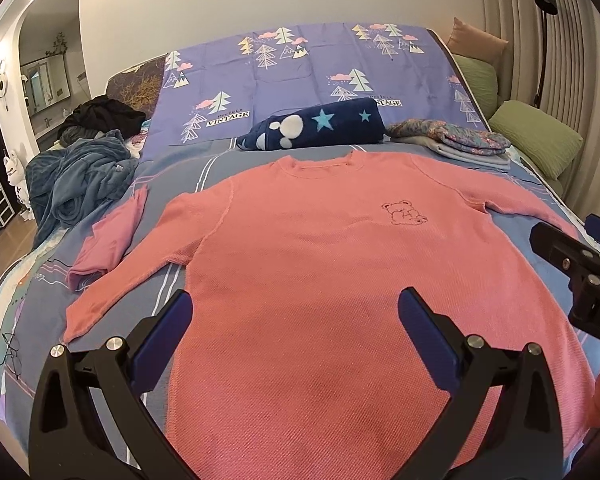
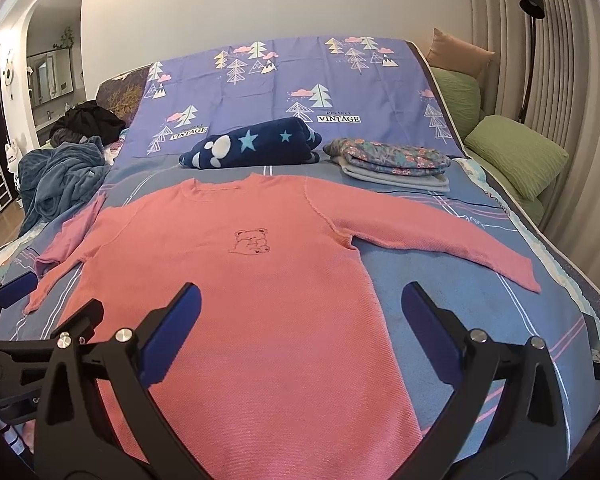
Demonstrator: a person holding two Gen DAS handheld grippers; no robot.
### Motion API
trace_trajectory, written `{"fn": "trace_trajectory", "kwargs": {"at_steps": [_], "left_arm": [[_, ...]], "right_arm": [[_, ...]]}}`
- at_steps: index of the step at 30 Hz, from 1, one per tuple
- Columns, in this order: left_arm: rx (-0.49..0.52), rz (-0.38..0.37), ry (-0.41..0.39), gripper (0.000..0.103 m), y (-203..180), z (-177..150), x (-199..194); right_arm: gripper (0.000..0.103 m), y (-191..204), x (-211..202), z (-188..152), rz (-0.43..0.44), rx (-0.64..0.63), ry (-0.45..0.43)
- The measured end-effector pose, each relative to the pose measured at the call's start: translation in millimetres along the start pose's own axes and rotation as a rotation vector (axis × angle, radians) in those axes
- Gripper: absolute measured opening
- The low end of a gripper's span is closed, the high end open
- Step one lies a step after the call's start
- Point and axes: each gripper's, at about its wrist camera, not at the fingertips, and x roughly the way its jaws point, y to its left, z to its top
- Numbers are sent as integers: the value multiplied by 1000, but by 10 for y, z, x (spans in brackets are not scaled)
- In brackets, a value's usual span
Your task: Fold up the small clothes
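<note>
A pink long-sleeved sweater (image 1: pixel 320 264) with a small bear outline on the chest lies flat, front up, on the bed, sleeves spread out; it also shows in the right wrist view (image 2: pixel 240 280). My left gripper (image 1: pixel 296 312) is open and empty, hovering above the sweater's lower body near its left side. My right gripper (image 2: pixel 302 304) is open and empty above the sweater's lower right edge. The right gripper's body (image 1: pixel 576 276) shows at the right edge of the left wrist view. The hem is hidden below both grippers.
A smaller pink garment (image 1: pixel 108 236) lies beside the left sleeve. A navy star blanket (image 2: pixel 252 144) and a folded floral stack (image 2: pixel 392 160) sit behind the collar. A crumpled blue blanket (image 1: pixel 76 184) lies at left. Green pillows (image 2: pixel 516 152) line the right side.
</note>
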Motion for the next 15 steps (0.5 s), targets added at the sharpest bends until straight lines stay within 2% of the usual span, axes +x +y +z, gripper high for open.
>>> {"fn": "trace_trajectory", "kwargs": {"at_steps": [11, 15], "left_arm": [[-13, -3, -27, 102, 88, -49, -35], [-37, -32, -33, 102, 151, -55, -14]], "right_arm": [[101, 72, 14, 18, -6, -13, 6], [101, 88, 20, 21, -7, -18, 8]]}}
